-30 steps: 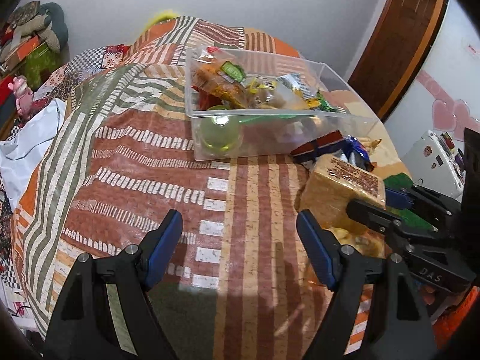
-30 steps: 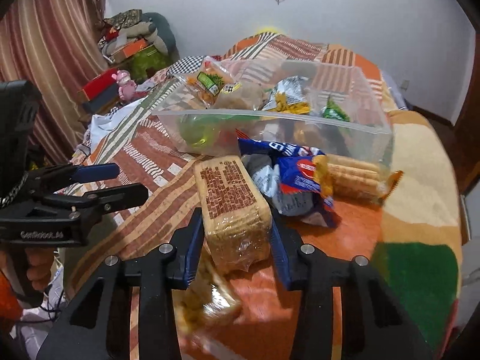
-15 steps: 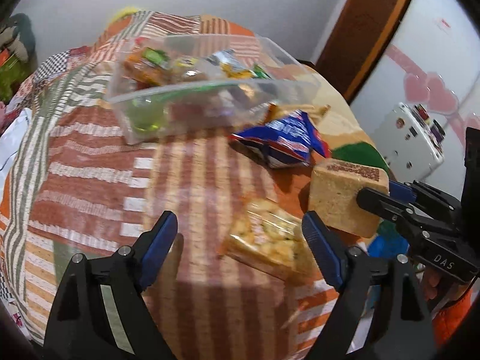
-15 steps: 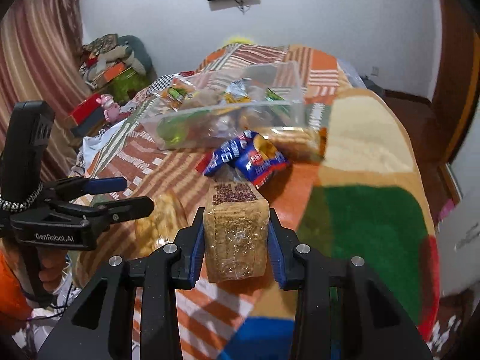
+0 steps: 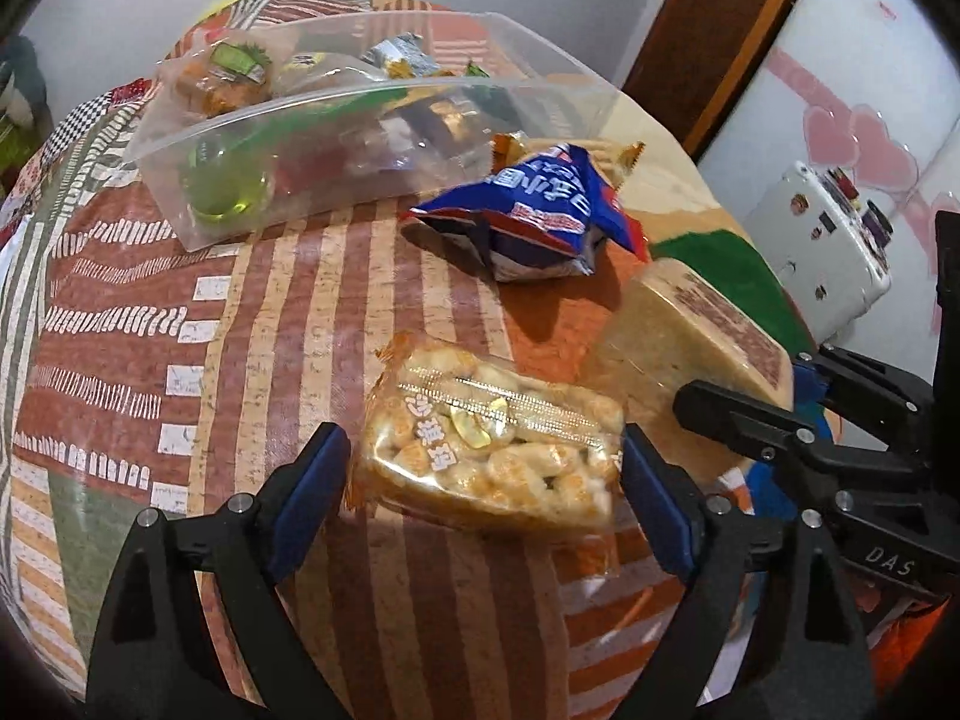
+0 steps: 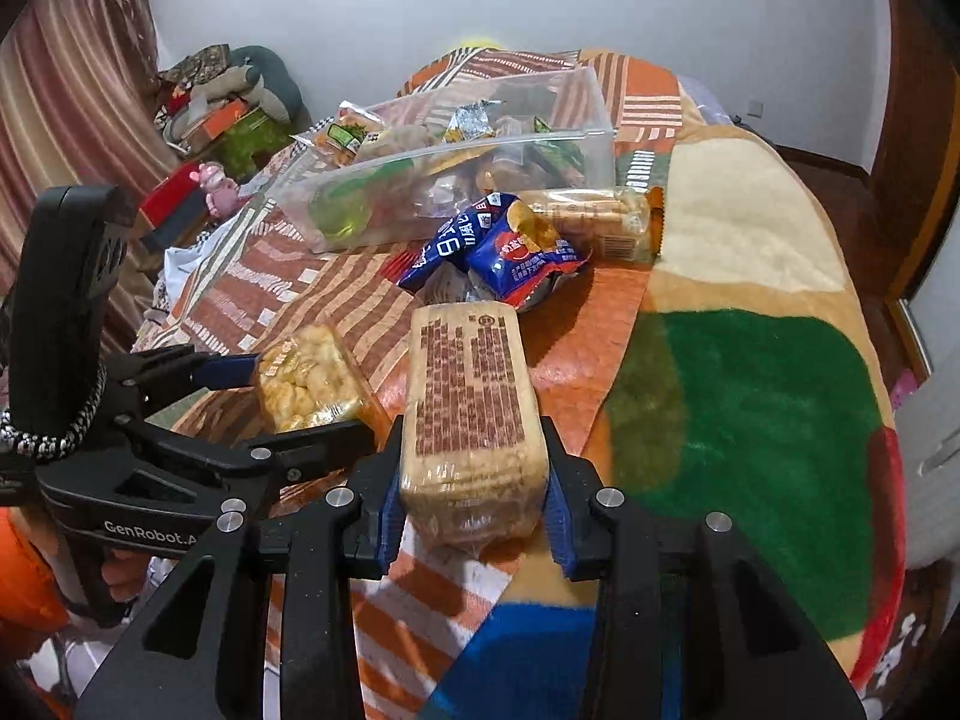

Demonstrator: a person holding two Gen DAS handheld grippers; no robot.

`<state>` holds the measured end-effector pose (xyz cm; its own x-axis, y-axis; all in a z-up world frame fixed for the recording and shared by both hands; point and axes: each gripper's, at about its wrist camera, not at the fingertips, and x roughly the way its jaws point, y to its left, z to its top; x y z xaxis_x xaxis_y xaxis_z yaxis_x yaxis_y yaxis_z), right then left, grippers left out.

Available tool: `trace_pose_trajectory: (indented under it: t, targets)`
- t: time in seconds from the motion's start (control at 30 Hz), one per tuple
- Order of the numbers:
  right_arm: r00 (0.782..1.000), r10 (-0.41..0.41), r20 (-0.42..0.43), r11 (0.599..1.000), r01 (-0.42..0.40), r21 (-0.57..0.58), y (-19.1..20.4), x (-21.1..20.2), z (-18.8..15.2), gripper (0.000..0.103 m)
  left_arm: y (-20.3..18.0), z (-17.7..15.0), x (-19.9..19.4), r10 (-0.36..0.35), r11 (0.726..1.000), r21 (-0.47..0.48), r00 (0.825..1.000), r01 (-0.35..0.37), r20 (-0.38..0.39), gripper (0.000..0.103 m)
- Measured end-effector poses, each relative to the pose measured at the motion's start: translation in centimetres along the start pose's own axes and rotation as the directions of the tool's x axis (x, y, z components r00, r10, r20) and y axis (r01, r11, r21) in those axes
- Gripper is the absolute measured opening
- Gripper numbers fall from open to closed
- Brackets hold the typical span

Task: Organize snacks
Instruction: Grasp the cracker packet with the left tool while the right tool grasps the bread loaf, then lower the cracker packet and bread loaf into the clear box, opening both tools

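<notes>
Left gripper (image 5: pixel 483 477): jaws wide, have just been opening more, straddling the puffed snack pack (image 5: pixel 489 456) lying on the blanket (image 5: pixel 180 312); pads not pressing it yet, small gap on the left side, right side too close to call. Right gripper (image 6: pixel 471 480): clamped on the wrapped cracker block (image 6: pixel 468 414), pads on its two long sides, block lifted off the blanket.

Handling, my guess: puffed pack is light, crinkly film, contents crush easy, so close gently across the middle of the short sides, not on the loose end seals. Cracker block is stiff but brittle; slick wrap could slip.

Further out: blue chip bag (image 5: pixel 528 222) near the clear bin (image 5: pixel 384 96), bin already holding several snacks.

Right wrist view shows a biscuit roll (image 6: pixel 594 219) behind the blue bag, mostly hidden in the left view. Left view shows the pack's full width between the pads; right view only shows it side-on.
</notes>
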<state>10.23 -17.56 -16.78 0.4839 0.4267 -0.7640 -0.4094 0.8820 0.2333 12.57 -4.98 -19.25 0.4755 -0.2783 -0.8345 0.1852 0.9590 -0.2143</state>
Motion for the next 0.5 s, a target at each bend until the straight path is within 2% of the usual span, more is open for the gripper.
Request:
trace_pose_trajectory:
  t: [0.07,0.1,0.13,0.5]
  targets:
    - [1.000,0.003,-0.003,1.000,-0.003,0.004,-0.1,0.4,0.1,0.036,0.2,0.0,0.0,0.008,1.000,0.001,1.000,-0.008,0.023,0.086]
    - [1.000,0.005,-0.003,1.000,-0.005,0.007,-0.2,0.6,0.1,0.036,0.3,-0.1,0.1,0.002,1.000,0.000,0.999,-0.002,0.034,0.078]
    - [1.000,0.010,-0.002,1.000,-0.010,0.010,-0.2,0.7,0.2,0.035,0.4,0.0,0.1,0.003,1.000,0.000,0.999,-0.003,0.038,0.077]
    - [0.999,0.024,0.049,1.000,-0.025,0.013,-0.2,-0.9,0.5,0.034,2.6,0.5,-2.4,0.028,0.999,-0.039,0.994,-0.024,0.103,0.076]
